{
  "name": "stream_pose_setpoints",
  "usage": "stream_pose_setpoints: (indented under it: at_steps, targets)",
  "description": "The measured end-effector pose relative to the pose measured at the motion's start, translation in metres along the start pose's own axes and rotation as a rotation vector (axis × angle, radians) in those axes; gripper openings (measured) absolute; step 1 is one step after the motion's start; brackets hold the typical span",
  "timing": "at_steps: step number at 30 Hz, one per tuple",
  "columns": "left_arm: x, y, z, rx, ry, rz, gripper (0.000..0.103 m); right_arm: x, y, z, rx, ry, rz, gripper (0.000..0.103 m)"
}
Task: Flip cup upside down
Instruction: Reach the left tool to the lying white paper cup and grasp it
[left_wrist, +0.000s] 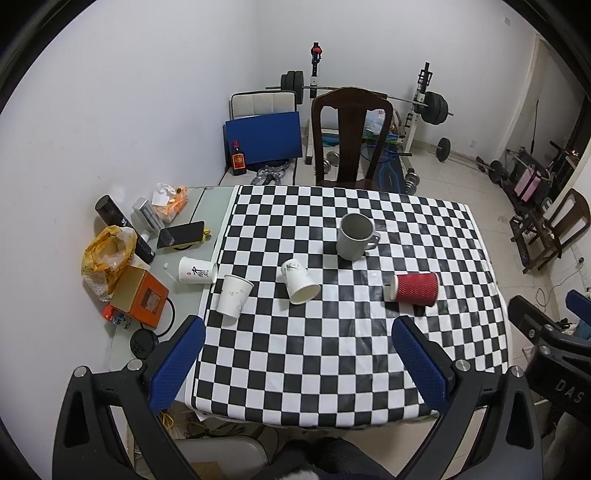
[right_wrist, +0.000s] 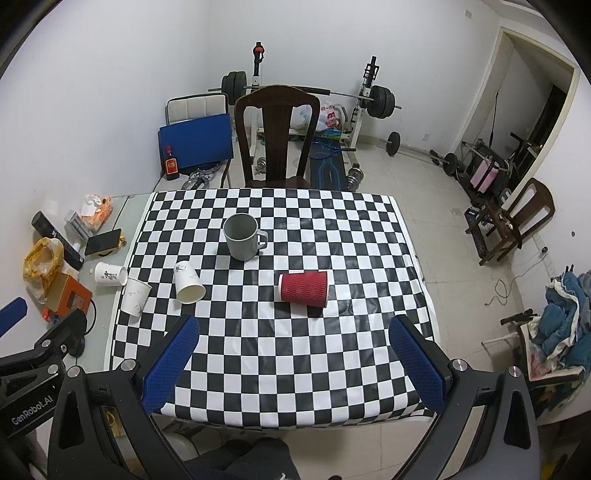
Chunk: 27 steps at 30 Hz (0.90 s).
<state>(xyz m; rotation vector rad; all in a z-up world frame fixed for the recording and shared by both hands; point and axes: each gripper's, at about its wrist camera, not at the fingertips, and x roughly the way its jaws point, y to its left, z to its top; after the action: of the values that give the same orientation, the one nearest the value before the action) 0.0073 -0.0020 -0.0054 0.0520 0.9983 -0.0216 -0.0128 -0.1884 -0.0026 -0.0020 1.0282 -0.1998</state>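
Observation:
A grey mug (left_wrist: 355, 236) (right_wrist: 243, 236) stands upright, mouth up, on the checkered tablecloth (left_wrist: 332, 350) (right_wrist: 295, 350). A red ribbed paper cup (left_wrist: 415, 289) (right_wrist: 304, 289) lies on its side in front of it. A white paper cup (left_wrist: 298, 281) (right_wrist: 187, 282) lies tilted with its mouth toward me. Another white cup (left_wrist: 234, 295) (right_wrist: 136, 296) stands at the cloth's left edge, and a third (left_wrist: 195, 270) (right_wrist: 109, 275) lies on the bare table. My left gripper (left_wrist: 299, 354) and right gripper (right_wrist: 295, 350) are both open and empty above the near table edge.
Clutter sits on the left of the table: a phone (left_wrist: 181, 234), an orange box (left_wrist: 140, 295), a yellow bag (left_wrist: 107, 254), a dark can (left_wrist: 110, 210). A wooden chair (left_wrist: 351, 136) stands behind the table. Weights and a barbell rack (right_wrist: 314, 92) line the back wall.

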Motion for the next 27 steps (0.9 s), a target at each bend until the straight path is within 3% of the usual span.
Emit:
stream_pose_setpoints:
  at_steps: [6,12,15,20,24,27]
  targets:
    - [0.057,0.001,0.012,0.088,0.004,0.145,0.103,0.045,0.011,0.007,-0.006,0.04,-0.003,0.103]
    - [0.164,0.032,0.017,0.254,0.091,0.258,0.103,0.177,0.047,0.002,-0.081,0.202,0.009,0.103]
    - [0.215,0.027,0.012,0.422,0.1,0.312,0.103,0.244,0.066,-0.009,-0.104,0.297,0.025,0.103]
    - [0.286,0.005,-0.008,0.808,0.093,0.36,0.103,0.337,0.098,-0.03,-0.184,0.425,0.004,0.103]
    - [0.319,-0.014,-0.026,1.117,0.066,0.355,0.102,0.375,0.11,-0.039,-0.214,0.477,-0.018,0.102]
    - [0.333,-0.02,-0.038,1.28,0.046,0.333,0.102,0.386,0.107,-0.042,-0.208,0.497,-0.029,0.102]
